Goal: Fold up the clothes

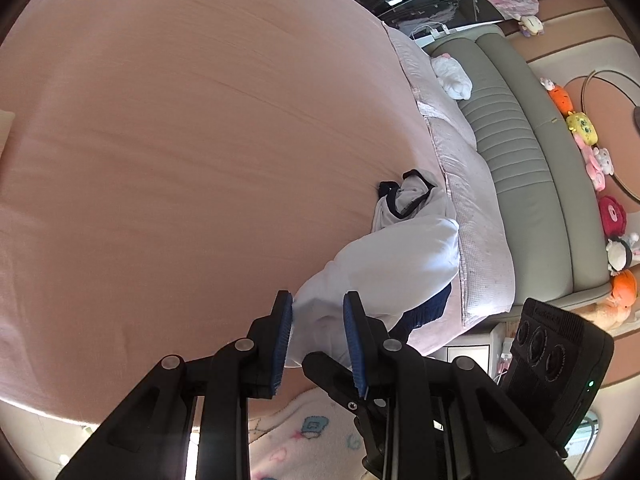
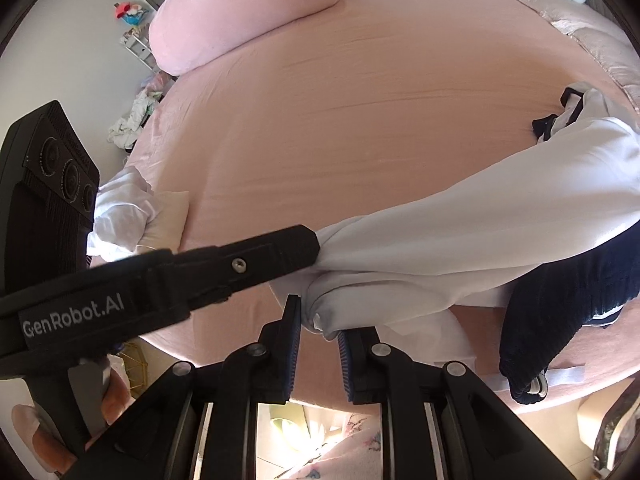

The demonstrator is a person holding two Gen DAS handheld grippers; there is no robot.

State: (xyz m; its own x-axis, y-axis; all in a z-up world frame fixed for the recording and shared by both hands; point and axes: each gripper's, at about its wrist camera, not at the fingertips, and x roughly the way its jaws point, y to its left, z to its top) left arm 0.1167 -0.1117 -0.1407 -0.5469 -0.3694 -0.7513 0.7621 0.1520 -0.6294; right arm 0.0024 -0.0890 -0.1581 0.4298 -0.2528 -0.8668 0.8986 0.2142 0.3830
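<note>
A white garment (image 1: 400, 264) with navy collar trim (image 1: 404, 192) and a navy ribbed hem (image 2: 560, 312) lies crumpled at the edge of the pink bed sheet (image 1: 180, 140). My left gripper (image 1: 318, 300) is shut on a bunched end of it, white cloth filling the gap between its blue pads. In the right wrist view the garment (image 2: 480, 220) stretches to the right. My right gripper (image 2: 318, 316) pinches a fold of the same bunch just below the left gripper (image 2: 316, 248), which crosses in from the left. The two grips sit close together.
A pink pillow (image 2: 240, 20) lies at the far side of the bed (image 2: 360, 100). Another white cloth (image 2: 128, 208) is heaped at its left edge. A folded pink quilt (image 1: 472, 220), a grey-green padded headboard (image 1: 512, 140) and plush toys (image 1: 600, 160) line the right. A patterned rug (image 1: 312, 432) is below.
</note>
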